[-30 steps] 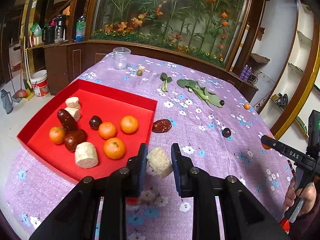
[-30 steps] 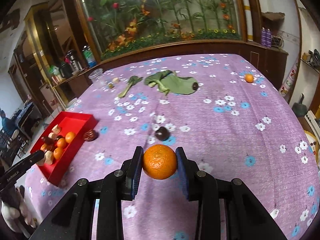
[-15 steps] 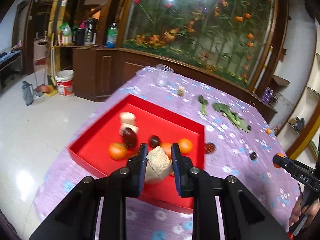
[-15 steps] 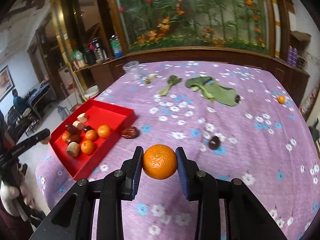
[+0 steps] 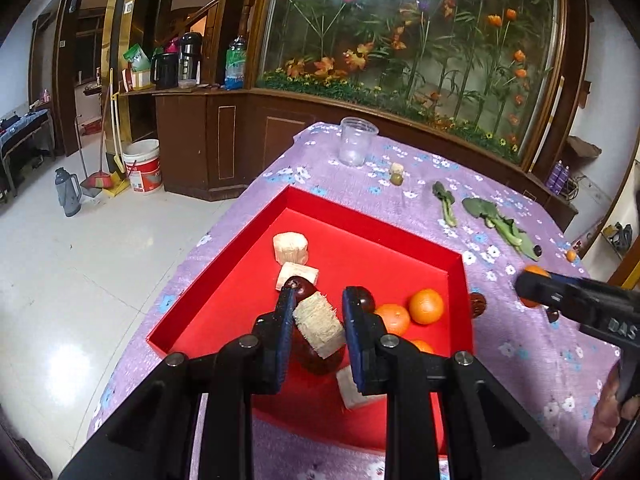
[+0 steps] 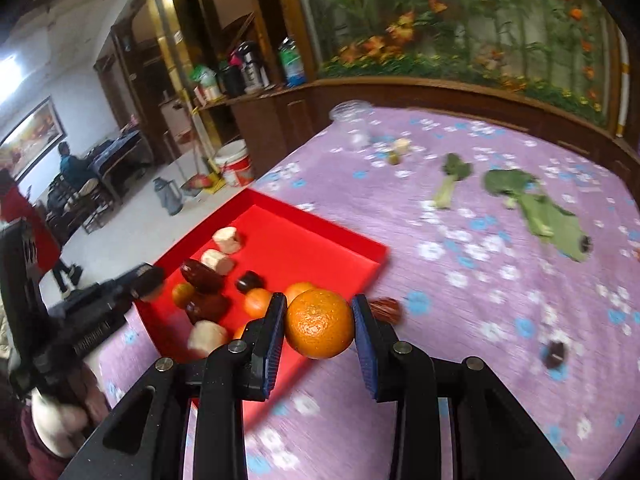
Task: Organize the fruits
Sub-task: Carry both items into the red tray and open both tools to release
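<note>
My left gripper (image 5: 318,322) is shut on a pale fibrous chunk (image 5: 319,329) and hangs over the red tray (image 5: 372,236). In the tray lie pale chunks (image 5: 291,247), dark red fruits (image 5: 301,286) and oranges (image 5: 426,306). My right gripper (image 6: 320,322) is shut on an orange (image 6: 320,323) above the purple cloth, close to the tray's near right corner (image 6: 376,258). Beside that corner a dark brown fruit (image 6: 385,309) lies on the cloth. The right gripper (image 5: 538,290) also enters the left wrist view from the right with its orange.
A clear plastic cup (image 5: 357,146) stands at the table's far end, with a small green fruit (image 5: 396,179) and leafy greens (image 5: 500,222) nearby. A small dark fruit (image 6: 556,354) and an orange (image 5: 571,255) lie on the cloth. The table's left edge drops to the floor.
My left gripper has carried the pale chunk leftward from over the cloth to above the tray. My right gripper has brought the orange left, close to the tray's corner.
</note>
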The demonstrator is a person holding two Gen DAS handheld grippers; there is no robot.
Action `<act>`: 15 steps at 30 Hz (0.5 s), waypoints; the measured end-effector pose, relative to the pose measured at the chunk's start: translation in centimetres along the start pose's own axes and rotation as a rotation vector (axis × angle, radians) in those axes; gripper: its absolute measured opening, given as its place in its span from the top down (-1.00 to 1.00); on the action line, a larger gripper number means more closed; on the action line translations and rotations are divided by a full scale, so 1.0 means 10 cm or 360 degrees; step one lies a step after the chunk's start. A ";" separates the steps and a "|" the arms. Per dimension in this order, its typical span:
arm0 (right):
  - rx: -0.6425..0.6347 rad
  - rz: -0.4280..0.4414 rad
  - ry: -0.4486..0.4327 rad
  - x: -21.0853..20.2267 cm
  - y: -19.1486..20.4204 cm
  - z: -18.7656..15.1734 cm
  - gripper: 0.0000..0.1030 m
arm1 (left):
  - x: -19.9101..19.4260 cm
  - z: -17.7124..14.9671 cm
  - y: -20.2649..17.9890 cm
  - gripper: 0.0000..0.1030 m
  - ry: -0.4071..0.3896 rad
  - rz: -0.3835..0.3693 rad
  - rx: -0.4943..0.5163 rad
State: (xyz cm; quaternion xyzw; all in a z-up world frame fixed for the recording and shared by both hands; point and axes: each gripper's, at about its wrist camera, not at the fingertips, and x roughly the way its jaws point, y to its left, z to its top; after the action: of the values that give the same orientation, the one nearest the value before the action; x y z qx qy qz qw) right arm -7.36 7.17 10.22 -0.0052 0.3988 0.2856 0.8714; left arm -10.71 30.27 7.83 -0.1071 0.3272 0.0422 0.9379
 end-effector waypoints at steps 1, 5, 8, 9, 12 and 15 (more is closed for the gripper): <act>0.0005 0.0014 0.0017 0.08 0.02 0.03 0.30 | 0.04 0.00 0.00 0.55 0.0008 0.0005 -0.0006; 0.0065 0.0089 0.0115 0.58 0.08 0.19 0.30 | 0.18 -0.01 0.06 0.55 0.0035 0.0042 -0.0021; 0.0107 0.0129 0.0161 0.83 0.10 0.26 0.30 | 0.28 -0.01 0.09 0.55 0.0056 0.0070 -0.0024; 0.0117 0.0138 0.0176 0.93 0.11 0.28 0.30 | 0.31 -0.01 0.09 0.55 0.0059 0.0080 -0.0022; 0.0114 0.0146 0.0202 1.09 0.14 0.33 0.30 | 0.38 -0.01 0.08 0.55 0.0068 0.0106 -0.0011; 0.0077 0.0127 0.0226 1.22 0.19 0.36 0.30 | 0.41 -0.01 0.07 0.55 0.0059 0.0129 0.0002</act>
State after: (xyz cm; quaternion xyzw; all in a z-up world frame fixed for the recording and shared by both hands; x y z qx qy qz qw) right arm 0.46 15.66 4.58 0.0115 0.4662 0.3093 0.8288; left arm -7.70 31.00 5.10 -0.0939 0.3487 0.0780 0.9292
